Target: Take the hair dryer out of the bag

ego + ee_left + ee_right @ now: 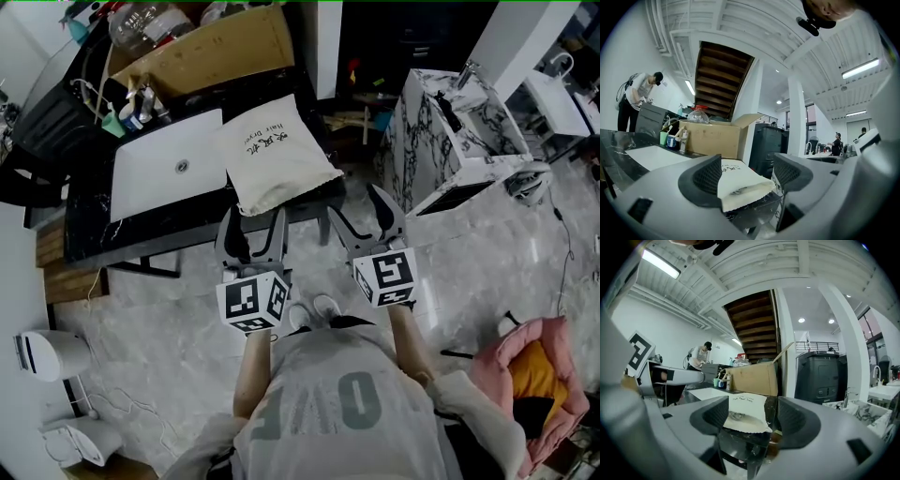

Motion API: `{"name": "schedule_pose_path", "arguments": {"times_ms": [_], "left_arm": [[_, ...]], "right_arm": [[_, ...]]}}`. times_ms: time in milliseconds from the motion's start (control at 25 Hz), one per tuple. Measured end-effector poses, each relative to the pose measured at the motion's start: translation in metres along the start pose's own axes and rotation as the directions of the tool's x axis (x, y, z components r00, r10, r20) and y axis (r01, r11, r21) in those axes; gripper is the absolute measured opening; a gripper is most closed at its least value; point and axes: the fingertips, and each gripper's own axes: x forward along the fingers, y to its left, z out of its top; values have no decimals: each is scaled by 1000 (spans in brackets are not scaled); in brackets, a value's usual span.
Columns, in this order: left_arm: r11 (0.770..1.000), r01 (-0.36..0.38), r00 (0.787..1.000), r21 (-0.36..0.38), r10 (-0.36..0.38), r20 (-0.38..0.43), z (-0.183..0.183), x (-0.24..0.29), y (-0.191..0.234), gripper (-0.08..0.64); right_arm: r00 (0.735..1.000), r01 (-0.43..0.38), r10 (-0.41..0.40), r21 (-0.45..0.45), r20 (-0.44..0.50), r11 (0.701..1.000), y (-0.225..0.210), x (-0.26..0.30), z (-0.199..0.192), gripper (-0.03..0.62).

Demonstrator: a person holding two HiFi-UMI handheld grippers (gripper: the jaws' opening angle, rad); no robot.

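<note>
Bag: a cream cloth drawstring sack lying flat on the black table, with its gathered mouth at the near edge, facing the person
Hair dryer: not visible anywhere; I judge it to be inside the sack, which swells a little in the middle
Left gripper: jaws spread with nothing between them, held just short of the bag's mouth and apart from it
Right gripper: jaws spread too and empty, beside the left one, near the table edge
Handling: the cloth looks soft, limp and light, so it will likely crumple and slide on the table; the dryer should be rigid and the heavier part
Where to hold: probably pinch the cloth at the mouth with one gripper, then reach in for the dryer's handle with the other
Writing: "Hair Dryer" in dark print on the bag's top face; the larger characters beside it I cannot read
Nearby: a white flat board just beside the bag, a cardboard box behind
</note>
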Motion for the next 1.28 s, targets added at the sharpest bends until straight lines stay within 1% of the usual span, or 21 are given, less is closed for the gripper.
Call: {"name": "schedule_pose_path", "arguments": {"times_ms": [80,160,200,280,320,400,440,480,560,600,640,680,800,880,960,1040,1160,1200,1240,1280], "left_arm": [[1000,-4,1000,1,4,-1,0,2,2,324],[1000,-13,1000,2,13,-2,1,3,5,323],[1000,-18,1000,1,18,-3,1,3,7,322],[1000,-29,1000,-2,29,-8,0,2,11,324],[999,-34,999,-5,34,-11,0,2,13,322],[999,-44,999,-9,44,-19,-3,0,17,323],[999,-49,999,-10,49,-22,-4,0,18,324],[999,-53,998,-12,53,-25,-5,-1,20,322],[998,-61,998,-14,60,-32,-8,-2,24,322],[998,-65,997,-15,65,-38,-10,-3,26,323],[997,-70,997,-17,70,-43,-12,-4,28,322],[997,-76,996,-19,75,-49,-14,-5,30,323],[995,-94,994,-27,93,-65,-20,-8,35,324],[994,-105,992,-33,103,-72,-23,-9,39,324],[993,-113,991,-38,110,-79,-25,-10,43,322],[992,-118,990,-44,114,-84,-27,-10,45,322],[991,-126,988,-47,122,-91,-29,-12,48,323],[991,-127,988,-49,122,-94,-29,-13,49,322],[991,-125,988,-53,119,-97,-30,-13,50,322],[991,-121,988,-58,115,-100,-30,-13,50,322]], "right_arm": [[1000,-1,0,-50,-13,999,-2,5,-1,319],[1000,-8,4,-133,-30,991,-4,15,1,319],[999,-15,8,-186,-40,982,-5,21,1,319],[998,-35,15,-303,-67,952,-7,33,1,319],[996,-49,20,-362,-84,931,-8,40,0,319],[991,-87,28,-480,-128,873,-10,54,-5,318],[988,-106,25,-545,-154,832,-11,61,-10,319],[983,-126,16,-614,-182,779,-12,68,-17,318],[972,-174,-6,-732,-236,659,-12,82,-34,318],[965,-202,-8,-763,-262,614,-11,88,-42,319],[959,-229,-4,-780,-285,582,-10,92,-48,318],[953,-254,4,-789,-304,560,-7,96,-54,319],[938,-313,33,-806,-344,502,1,106,-65,316],[931,-343,56,-813,-360,471,10,110,-69,316],[927,-361,75,-818,-368,448,19,115,-71,301],[924,-370,79,-824,-373,429,24,119,-73,247],[918,-387,78,-831,-389,400,28,125,-77,193],[917,-388,77,-833,-391,393,29,126,-77,161],[919,-385,76,-836,-388,392,29,127,-75,112],[922,-377,77,-837,-379,396,30,127,-72,87]]}}
